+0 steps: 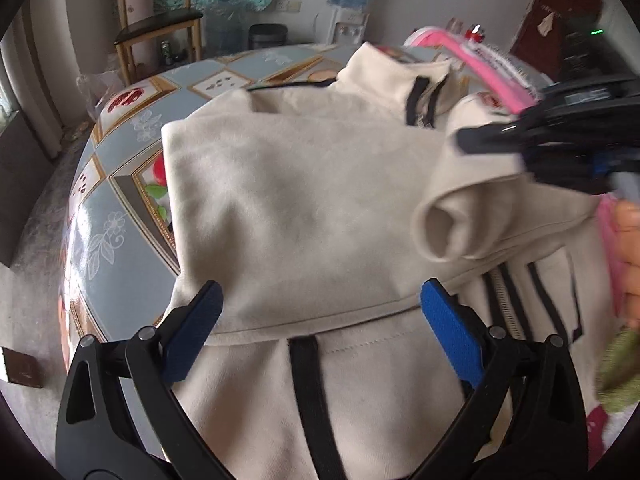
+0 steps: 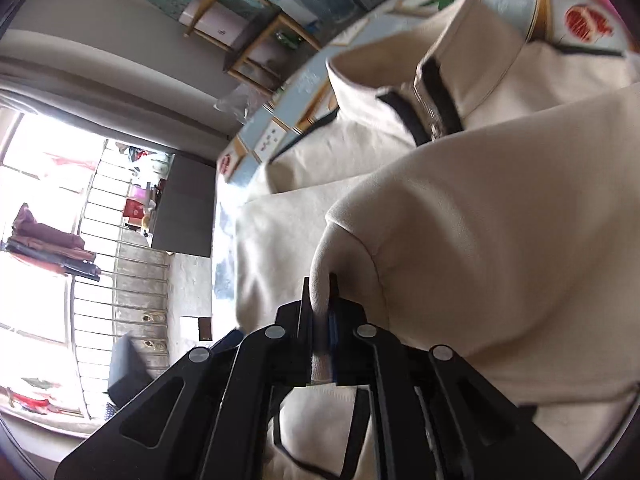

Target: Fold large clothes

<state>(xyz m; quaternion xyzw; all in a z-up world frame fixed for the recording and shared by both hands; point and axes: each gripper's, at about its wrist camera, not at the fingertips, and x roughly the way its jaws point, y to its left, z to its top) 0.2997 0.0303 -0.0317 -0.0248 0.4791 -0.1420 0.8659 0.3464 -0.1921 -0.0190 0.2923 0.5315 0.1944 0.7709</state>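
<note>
A cream jacket (image 1: 304,200) with black trim and a zip lies on the patterned table (image 1: 120,184). Its left sleeve is folded across the body. My left gripper (image 1: 320,312) is open just above the jacket's lower part, with its blue pads either side of the folded sleeve's hem, holding nothing. My right gripper (image 2: 320,300) is shut on the cuff of the right sleeve (image 2: 460,216) and holds it lifted over the jacket. It shows in the left wrist view (image 1: 480,140) at the upper right, with the open cuff (image 1: 444,224) hanging under it. The collar (image 2: 432,72) lies beyond.
The table has a blue cloth with fruit pictures (image 2: 588,24). A pink object (image 1: 492,64) lies at the table's far right. A wooden chair (image 1: 160,24), a black bin (image 1: 268,36) and a water dispenser (image 1: 348,4) stand behind. A hand (image 1: 630,256) is at the right edge.
</note>
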